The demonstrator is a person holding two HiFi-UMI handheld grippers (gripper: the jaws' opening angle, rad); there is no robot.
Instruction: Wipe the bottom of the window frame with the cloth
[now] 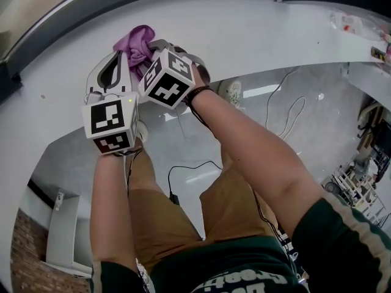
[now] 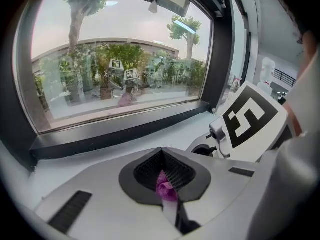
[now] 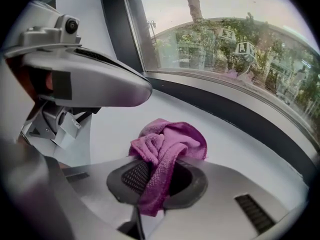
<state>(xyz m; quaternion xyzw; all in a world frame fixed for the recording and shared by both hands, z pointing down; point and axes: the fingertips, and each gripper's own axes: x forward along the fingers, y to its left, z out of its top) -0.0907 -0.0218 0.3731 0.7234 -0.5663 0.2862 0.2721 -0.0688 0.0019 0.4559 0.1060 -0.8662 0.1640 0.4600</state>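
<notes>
left gripper (image 2: pixel 163 159): my jaws nipped tight on a small fold of the cloth (image 3: pixel 170 140) | right gripper (image 3: pixel 159 170): my jaws clamped on the bunched bulk of it | cloth: over the white sill (image 3: pixel 250 149), apart from the dark bottom window frame (image 2: pixel 125 132)

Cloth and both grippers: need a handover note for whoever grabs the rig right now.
Left gripper: shut on a small tuck of the purple cloth.
Right gripper: shut on the same cloth. Its bunched bulk sits ahead of the fingers, apparently resting on the white sill.
Both grippers are side by side, short of the dark bottom frame. The cloth is not touching it.
Done: cloth gripped and brought to the window. No wiping can be confirmed.
Left: press the cloth to the bottom frame and wipe along it.
</notes>
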